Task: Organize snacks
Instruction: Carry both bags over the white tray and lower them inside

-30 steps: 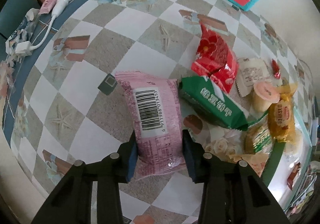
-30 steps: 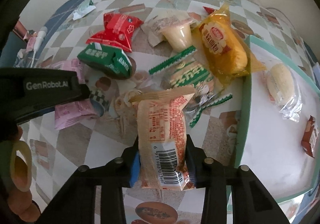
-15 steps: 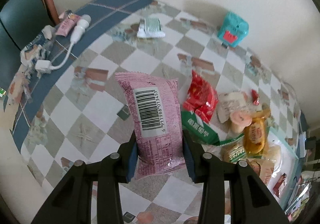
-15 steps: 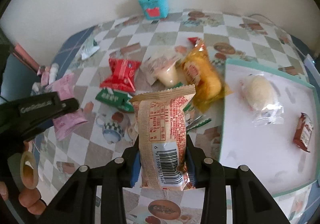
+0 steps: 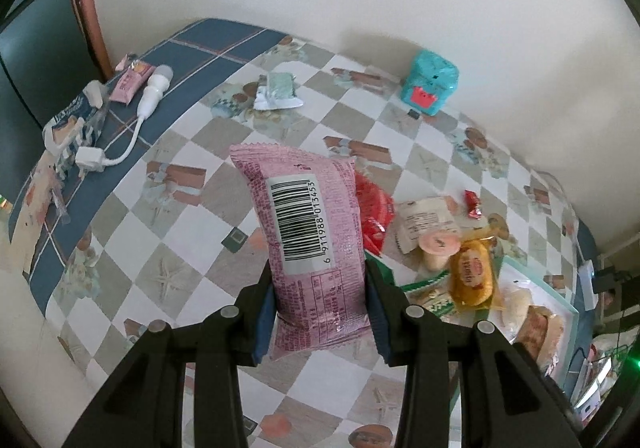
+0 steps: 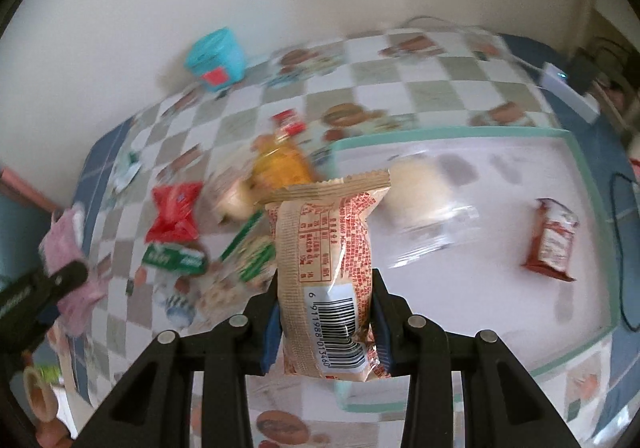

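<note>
Both packets have been lifted higher off the table (image 5: 192,256) since the earlier frames, and the right one has been swung toward the tray (image 6: 576,152). A pink snack packet (image 5: 312,232) is clamped upright by its lower end in the left hand-held gripper (image 5: 320,312), well above the loose pile. A tan snack packet (image 6: 328,268) is pinched likewise in the right hand-held gripper (image 6: 326,328), over the tray's near edge, probably for setting down beside the brown packet (image 6: 552,240) lying there.
</note>
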Action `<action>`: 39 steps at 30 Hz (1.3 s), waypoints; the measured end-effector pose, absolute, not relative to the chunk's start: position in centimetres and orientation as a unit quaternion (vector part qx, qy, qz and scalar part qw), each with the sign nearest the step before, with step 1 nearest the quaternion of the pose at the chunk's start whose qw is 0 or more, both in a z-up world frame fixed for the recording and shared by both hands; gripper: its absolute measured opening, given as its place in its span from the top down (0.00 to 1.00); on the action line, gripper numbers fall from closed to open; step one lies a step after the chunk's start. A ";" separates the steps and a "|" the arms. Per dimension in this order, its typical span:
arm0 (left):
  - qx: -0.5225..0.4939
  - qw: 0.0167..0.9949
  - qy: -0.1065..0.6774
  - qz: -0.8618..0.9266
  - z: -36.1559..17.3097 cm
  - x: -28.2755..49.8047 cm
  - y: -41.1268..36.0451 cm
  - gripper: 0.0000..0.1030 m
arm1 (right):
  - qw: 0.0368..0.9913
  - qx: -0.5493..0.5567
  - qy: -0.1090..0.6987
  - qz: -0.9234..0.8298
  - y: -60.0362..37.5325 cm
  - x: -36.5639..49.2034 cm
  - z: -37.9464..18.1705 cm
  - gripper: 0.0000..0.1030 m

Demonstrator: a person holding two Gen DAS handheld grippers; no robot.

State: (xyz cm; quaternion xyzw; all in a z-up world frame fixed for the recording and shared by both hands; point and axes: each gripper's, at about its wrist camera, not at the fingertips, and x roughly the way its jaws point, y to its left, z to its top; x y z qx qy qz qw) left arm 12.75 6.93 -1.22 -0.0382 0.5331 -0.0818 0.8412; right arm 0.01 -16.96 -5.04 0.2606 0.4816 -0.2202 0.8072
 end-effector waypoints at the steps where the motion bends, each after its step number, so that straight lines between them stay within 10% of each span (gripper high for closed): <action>1: -0.038 0.842 0.531 -0.086 -1.0 12.6 6.7 0.59 | 0.806 0.265 0.479 -0.227 -17.5 -0.3 -4.9 0.61; 39: 0.138 0.719 0.608 -0.308 -7.3 2.3 -13.4 0.59 | 0.631 0.412 0.464 -0.466 -33.9 -15.1 -11.1 0.61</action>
